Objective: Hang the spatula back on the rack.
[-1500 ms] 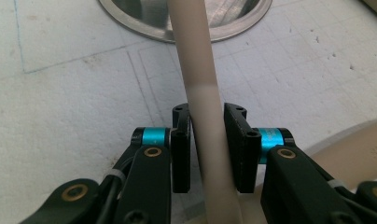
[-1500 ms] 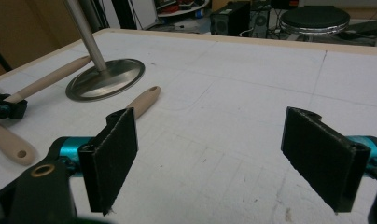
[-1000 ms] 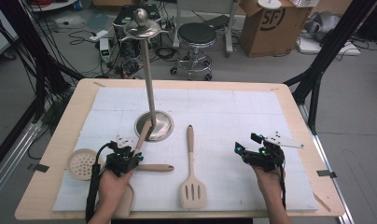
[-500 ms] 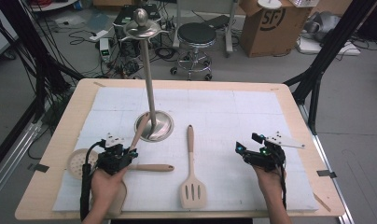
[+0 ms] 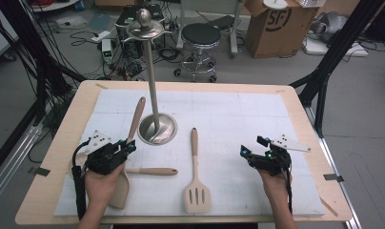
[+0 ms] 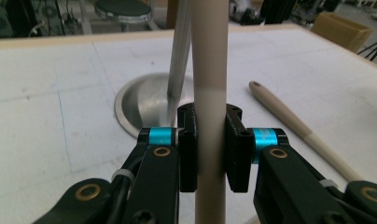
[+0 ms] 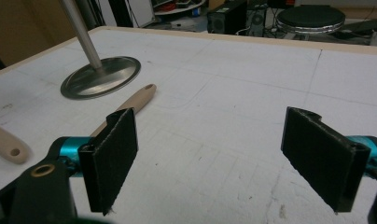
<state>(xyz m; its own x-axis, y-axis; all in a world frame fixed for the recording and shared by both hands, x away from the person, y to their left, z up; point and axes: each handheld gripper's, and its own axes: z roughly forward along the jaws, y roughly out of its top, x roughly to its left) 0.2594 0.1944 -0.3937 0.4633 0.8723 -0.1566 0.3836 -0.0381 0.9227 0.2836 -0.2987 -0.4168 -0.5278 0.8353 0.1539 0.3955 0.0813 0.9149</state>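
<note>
The left gripper [image 5: 115, 151] has its jaws clamped on the handle of a beige spatula [image 6: 209, 70], holding it tilted up off the table [image 5: 295, 109], just beside the metal stand [image 5: 157, 128]. The right gripper [image 5: 262, 157] hovers with its jaws wide apart, nothing between them. 2 more utensils lie flat: a slotted turner [image 5: 196, 191] and a spoon handle [image 5: 152, 171].

utensil: we are seeing a beige spatula [image 5: 128, 152] with a long rounded handle | pose: it is tilting up, handle tip pointing toward the stand, blade low near the table edge | state: it is sitting clamped at mid-handle
</note>
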